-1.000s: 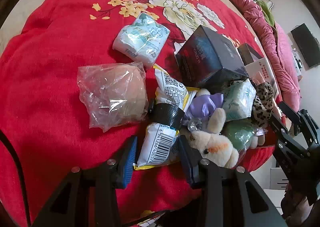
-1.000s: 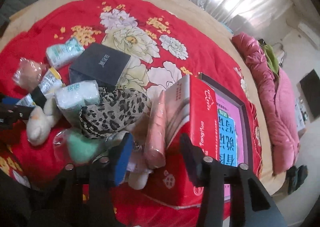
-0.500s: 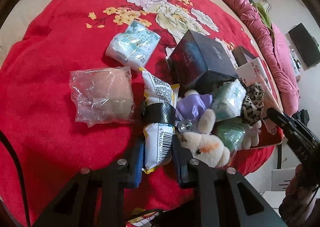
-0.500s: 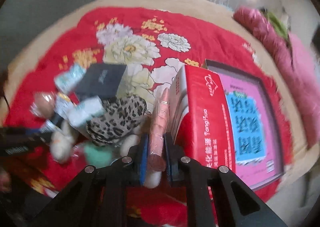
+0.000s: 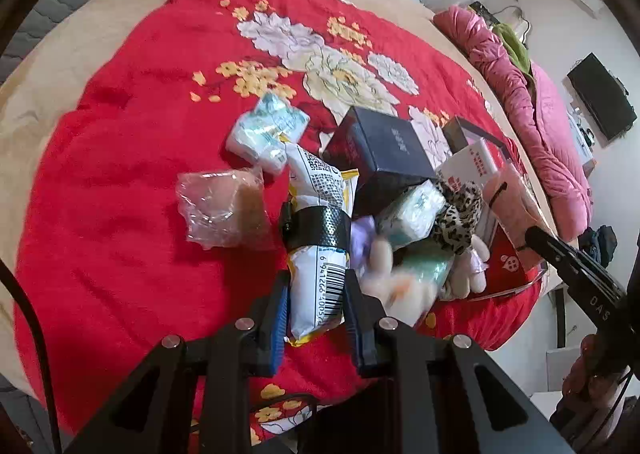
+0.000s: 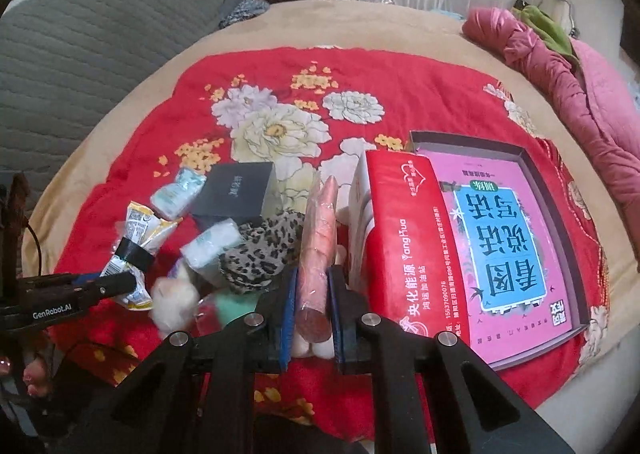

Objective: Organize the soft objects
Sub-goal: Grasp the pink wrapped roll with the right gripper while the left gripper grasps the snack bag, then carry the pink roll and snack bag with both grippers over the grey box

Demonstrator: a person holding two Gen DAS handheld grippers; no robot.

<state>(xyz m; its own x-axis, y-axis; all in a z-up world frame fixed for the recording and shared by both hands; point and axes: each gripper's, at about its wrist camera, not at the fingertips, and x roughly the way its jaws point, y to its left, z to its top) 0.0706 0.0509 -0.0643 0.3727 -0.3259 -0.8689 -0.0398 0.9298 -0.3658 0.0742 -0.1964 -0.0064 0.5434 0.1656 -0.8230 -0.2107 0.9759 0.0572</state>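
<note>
A: What lay on the red floral blanket [image 6: 400,85]?
B: A red tissue box [image 6: 404,234] beside the pile.
A: And the claws?
B: The right gripper [image 6: 311,306] clamped a pink plastic-wrapped roll [image 6: 318,250]; the left gripper [image 5: 315,310] pinched a barcoded white snack packet [image 5: 318,254].

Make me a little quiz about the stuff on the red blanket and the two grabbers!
1. True or false: the left gripper is closed on the white snack packet with the barcode.
2. What is the right gripper squeezing? A) the leopard-print cloth B) the pink wrapped roll C) the black box
3. Fill in: the black band is wrapped around the ____.

Key:
1. True; the blue pads press both its sides.
2. B
3. White snack packet
</note>
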